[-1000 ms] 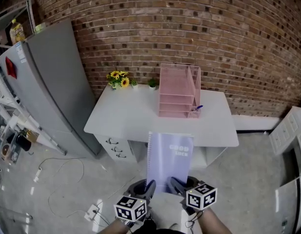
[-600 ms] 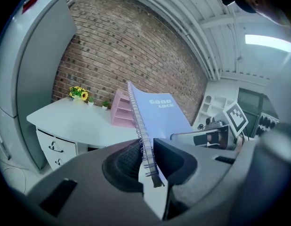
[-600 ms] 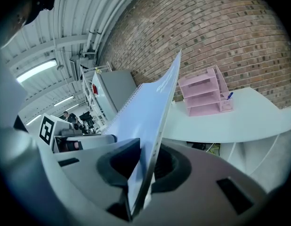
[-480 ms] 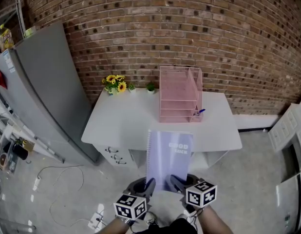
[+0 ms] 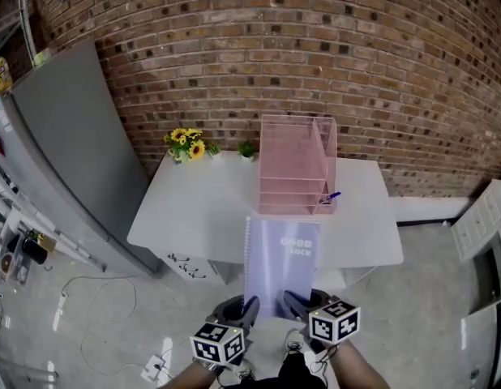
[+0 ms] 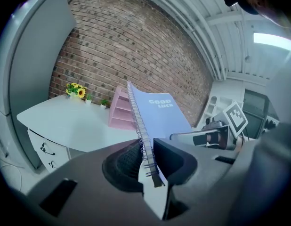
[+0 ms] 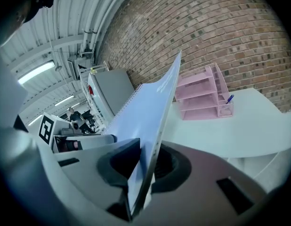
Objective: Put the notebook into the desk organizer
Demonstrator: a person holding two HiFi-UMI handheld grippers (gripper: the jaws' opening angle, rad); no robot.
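Desk (image 5: 200,209) nearer; notebook (image 5: 280,267) in left tool (image 6: 146,155)

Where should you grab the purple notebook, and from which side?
Grip the notebook by its near short edge, from the person's side, one gripper per corner: left gripper by the spiral, right gripper at the open edge. It is thin and flat, so two grips should keep it from sagging, and the far end is free for the desk organizer.
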